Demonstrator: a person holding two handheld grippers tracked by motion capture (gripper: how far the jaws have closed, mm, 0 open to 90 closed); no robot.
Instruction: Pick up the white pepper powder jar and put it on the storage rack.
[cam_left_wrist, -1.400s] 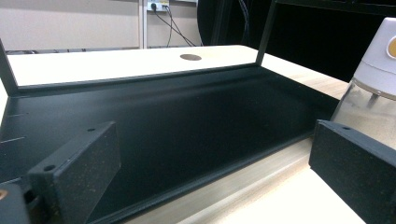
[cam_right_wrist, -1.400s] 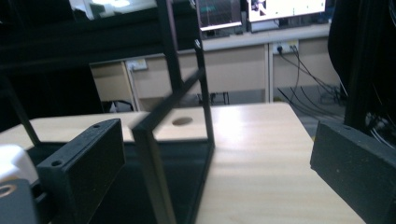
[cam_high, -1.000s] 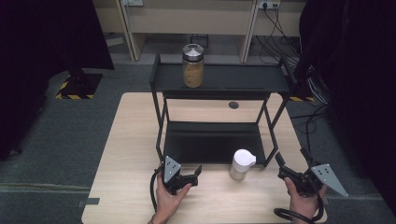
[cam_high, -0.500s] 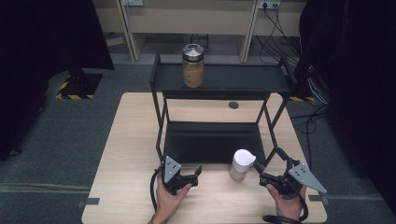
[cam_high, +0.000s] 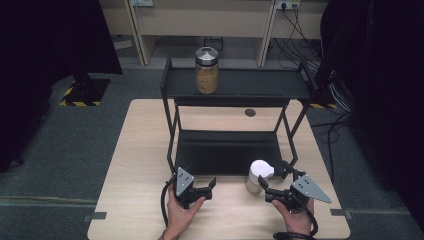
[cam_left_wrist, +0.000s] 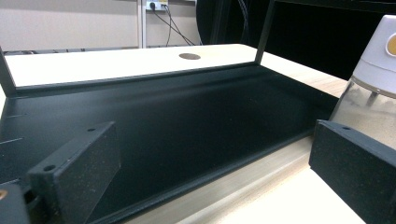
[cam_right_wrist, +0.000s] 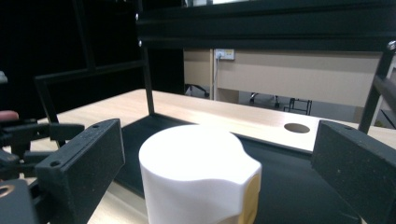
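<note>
A small clear shaker (cam_high: 259, 176) with a white cap (cam_right_wrist: 198, 170) stands on the table at the front edge of the black rack's lower tray (cam_high: 227, 150). My right gripper (cam_high: 274, 178) is open just to its right. In the right gripper view (cam_right_wrist: 219, 140) the cap sits low between the two spread jaws, with gaps on both sides. My left gripper (cam_high: 204, 186) rests open on the table in front of the tray, holding nothing. In the left gripper view (cam_left_wrist: 210, 154) it faces the tray (cam_left_wrist: 177, 121), with the shaker (cam_left_wrist: 373, 88) at the right edge.
A two-tier black rack (cam_high: 235, 90) stands mid-table. A tall jar (cam_high: 206, 70) with a metal lid and tan contents sits on its top shelf. A round hole (cam_high: 250, 112) lies in the tabletop behind the rack. Bare wood lies left of the rack and along the front edge.
My right gripper has moved left and forward from the table's right front corner up to the shaker, still open. The left gripper and the shaker have stayed put.
</note>
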